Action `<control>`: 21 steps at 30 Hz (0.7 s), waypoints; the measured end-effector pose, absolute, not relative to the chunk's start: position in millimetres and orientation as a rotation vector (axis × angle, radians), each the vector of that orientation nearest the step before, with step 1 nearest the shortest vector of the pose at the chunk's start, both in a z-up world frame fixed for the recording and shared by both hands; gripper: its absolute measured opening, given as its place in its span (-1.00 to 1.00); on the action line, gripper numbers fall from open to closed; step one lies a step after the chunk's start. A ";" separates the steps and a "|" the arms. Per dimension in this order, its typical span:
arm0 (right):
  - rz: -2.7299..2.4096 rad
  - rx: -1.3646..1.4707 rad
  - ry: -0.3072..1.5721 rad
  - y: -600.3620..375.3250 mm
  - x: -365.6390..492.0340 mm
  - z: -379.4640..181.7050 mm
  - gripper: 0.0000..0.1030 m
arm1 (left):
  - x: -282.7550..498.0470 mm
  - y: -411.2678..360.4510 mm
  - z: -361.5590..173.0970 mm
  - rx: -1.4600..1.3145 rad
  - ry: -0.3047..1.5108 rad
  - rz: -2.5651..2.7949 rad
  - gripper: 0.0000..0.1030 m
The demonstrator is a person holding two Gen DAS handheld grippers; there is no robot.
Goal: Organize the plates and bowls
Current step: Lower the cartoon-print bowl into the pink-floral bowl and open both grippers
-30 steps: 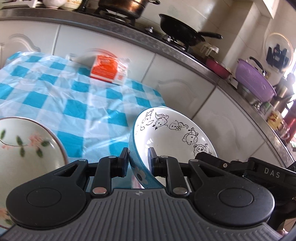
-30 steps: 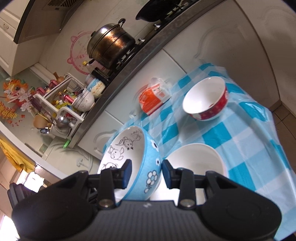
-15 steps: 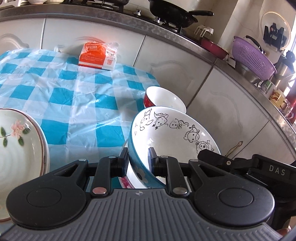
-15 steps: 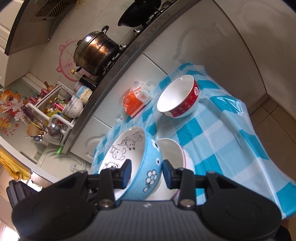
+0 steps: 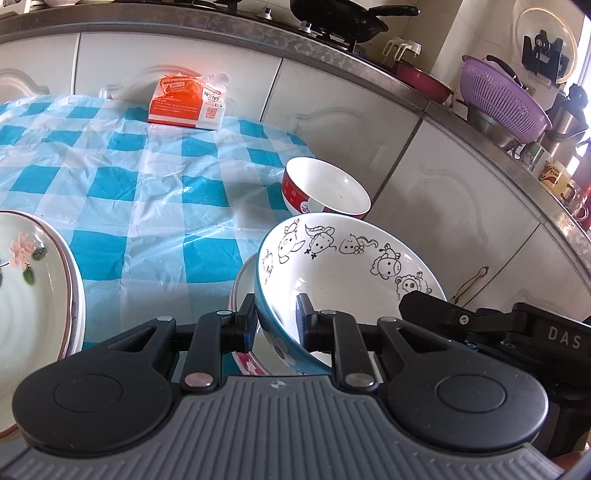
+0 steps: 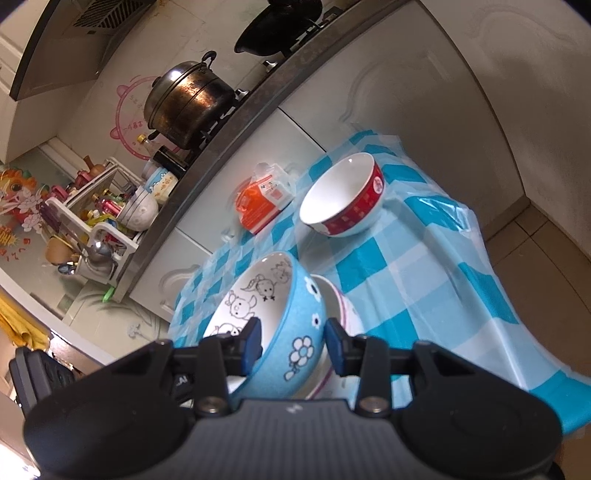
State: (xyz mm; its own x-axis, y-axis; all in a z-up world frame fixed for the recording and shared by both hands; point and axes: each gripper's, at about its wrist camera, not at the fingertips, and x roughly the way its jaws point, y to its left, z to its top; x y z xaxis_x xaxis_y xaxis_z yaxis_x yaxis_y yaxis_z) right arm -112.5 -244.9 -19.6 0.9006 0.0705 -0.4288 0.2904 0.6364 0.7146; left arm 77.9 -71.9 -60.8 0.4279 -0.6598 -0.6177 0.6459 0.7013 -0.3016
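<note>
A blue bowl with cartoon animals inside [image 5: 347,269] is held at its rim from two sides. My left gripper [image 5: 277,321] is shut on its near rim. My right gripper [image 6: 293,341] straddles the opposite rim [image 6: 291,325], its outer pad standing slightly off the wall. The bowl sits low inside a white bowl with a pink pattern [image 5: 240,291], also seen in the right wrist view [image 6: 343,306]. A red-banded white bowl [image 5: 327,188] stands behind on the checked cloth [image 5: 147,192]. Stacked flowered plates [image 5: 33,280] lie at the left.
An orange and white packet [image 5: 186,101] lies at the table's far edge against white cabinets. The counter above holds a black pan [image 5: 340,16], a steel pot [image 6: 184,99] and a purple colander [image 5: 502,99]. The table edge and floor [image 6: 535,251] are at right.
Both grippers carried the blue bowl across and down over the white pink-patterned bowl. The red-banded bowl came into the left wrist view. The right gripper's jaws stand a little wider apart.
</note>
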 end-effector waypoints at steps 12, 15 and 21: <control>-0.141 0.828 0.404 -241.0 -114.3 -8.5 0.18 | 77.5 -64.1 -55.0 -0.029 0.710 -0.835 -0.23; -0.150 0.837 0.404 -242.3 -114.2 -9.5 0.28 | 75.5 -63.8 -54.3 -0.029 0.701 -0.870 0.07; -0.173 0.830 0.400 -241.6 -115.7 -8.0 0.45 | 67.1 -56.8 -51.4 -0.004 0.652 -0.857 0.85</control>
